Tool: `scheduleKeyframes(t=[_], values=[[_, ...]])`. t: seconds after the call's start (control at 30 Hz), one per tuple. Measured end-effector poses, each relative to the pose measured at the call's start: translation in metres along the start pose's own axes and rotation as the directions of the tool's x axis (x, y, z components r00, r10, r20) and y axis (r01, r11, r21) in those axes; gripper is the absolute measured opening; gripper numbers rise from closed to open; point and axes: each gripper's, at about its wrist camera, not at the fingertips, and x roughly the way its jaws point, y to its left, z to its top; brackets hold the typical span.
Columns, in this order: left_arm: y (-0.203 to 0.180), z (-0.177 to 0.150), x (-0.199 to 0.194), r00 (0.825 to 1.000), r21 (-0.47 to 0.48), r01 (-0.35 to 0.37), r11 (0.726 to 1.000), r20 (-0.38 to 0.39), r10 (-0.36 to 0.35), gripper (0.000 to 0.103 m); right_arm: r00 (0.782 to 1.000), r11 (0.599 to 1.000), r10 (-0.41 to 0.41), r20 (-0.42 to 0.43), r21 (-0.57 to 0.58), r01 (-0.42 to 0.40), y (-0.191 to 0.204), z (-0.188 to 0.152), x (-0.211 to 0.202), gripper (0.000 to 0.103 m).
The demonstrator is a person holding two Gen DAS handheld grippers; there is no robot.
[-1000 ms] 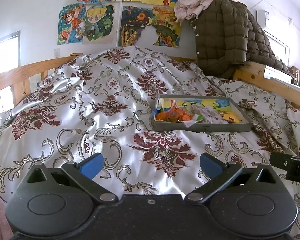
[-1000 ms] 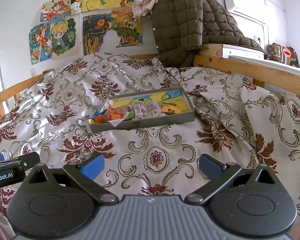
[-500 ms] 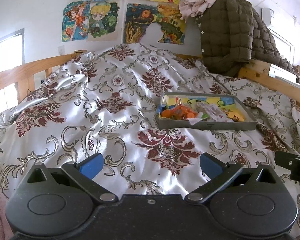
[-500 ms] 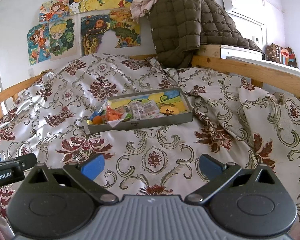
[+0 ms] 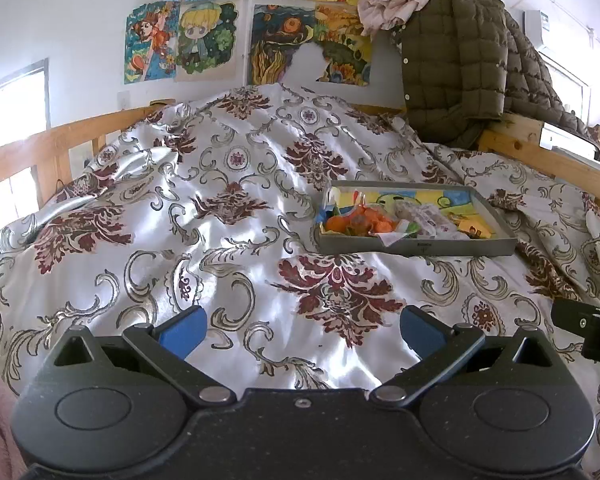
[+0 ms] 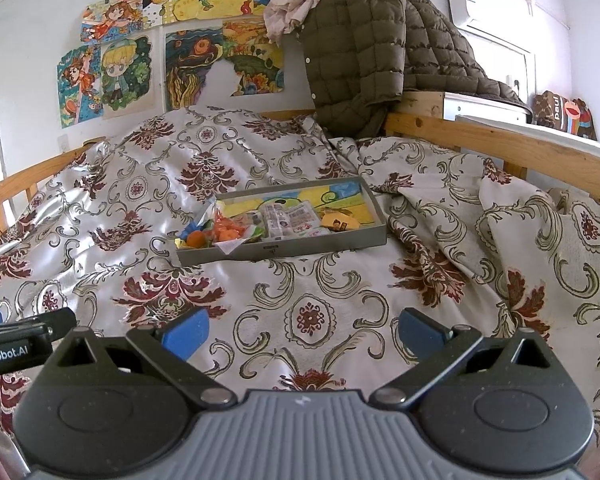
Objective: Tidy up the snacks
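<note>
Left gripper spread wide, empty, above floral bedspread; grey snack tray ahead right, well apart.

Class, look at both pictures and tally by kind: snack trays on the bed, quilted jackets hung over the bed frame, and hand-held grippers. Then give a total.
Shallow grey rectangular snack tray: 1
Olive-green quilted puffer jacket: 1
Black two-finger grippers with blue pads: 2 (left gripper, right gripper, jaws open on both)
Total: 4
</note>
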Motion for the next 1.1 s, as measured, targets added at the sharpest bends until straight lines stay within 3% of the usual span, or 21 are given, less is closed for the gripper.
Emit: scheduleKeyframes(t=[1.1], values=[[-0.0023, -0.0048, 0.0030, 1.000, 0.002, 0.002, 1.000, -0.014, -0.002, 0.102, 1.000, 1.000, -0.002, -0.001, -0.004, 0.002, 0.0016, 0.0004, -0.0003, 0.103]])
